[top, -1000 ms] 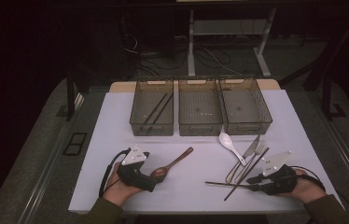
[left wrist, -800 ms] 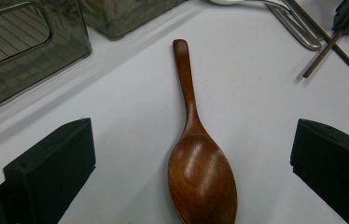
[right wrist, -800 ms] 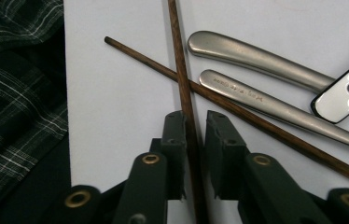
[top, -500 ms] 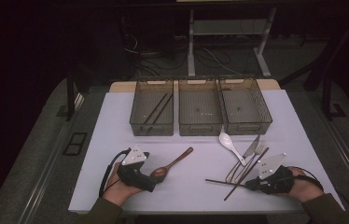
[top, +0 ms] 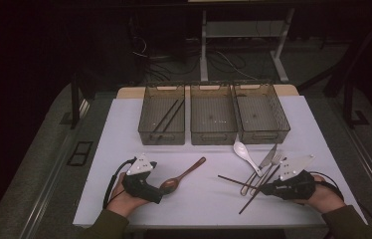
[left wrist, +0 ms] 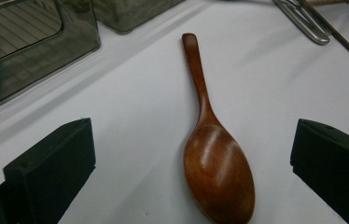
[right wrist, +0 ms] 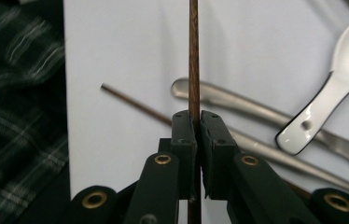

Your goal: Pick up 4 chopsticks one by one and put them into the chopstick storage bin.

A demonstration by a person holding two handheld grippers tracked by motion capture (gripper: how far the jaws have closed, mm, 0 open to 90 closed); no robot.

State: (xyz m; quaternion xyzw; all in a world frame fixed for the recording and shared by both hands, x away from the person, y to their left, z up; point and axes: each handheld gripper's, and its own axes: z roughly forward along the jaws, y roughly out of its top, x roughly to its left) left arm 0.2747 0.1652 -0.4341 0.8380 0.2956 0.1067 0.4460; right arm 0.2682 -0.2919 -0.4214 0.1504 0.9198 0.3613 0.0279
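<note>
A dark chopstick [right wrist: 194, 46] runs straight up from the pads of my right gripper [right wrist: 197, 122], whose jaws have just been closing and now pinch it. From above, that chopstick [top: 236, 180] points left from the right gripper [top: 267, 188] at the table's front right. A second chopstick [top: 258, 189] lies slanted beneath it. My left gripper [left wrist: 196, 140] stands open, and the bowl of a brown wooden spoon [left wrist: 217, 172] lies on the table between its jaws, untouched. In the high view the left gripper [top: 162, 191] sits at the front left by the spoon [top: 185, 174].
Three dark mesh bins stand in a row at the back: the left one [top: 161, 137] holds two chopsticks, while the middle [top: 213, 135] and right [top: 262, 134] look empty. A white ceramic spoon [top: 243, 152], a knife and a fork [top: 268, 160] lie near the right gripper.
The right gripper has shifted a little to the left and shut on one chopstick, which now points left from its jaws. The left hand has stayed where it was.
</note>
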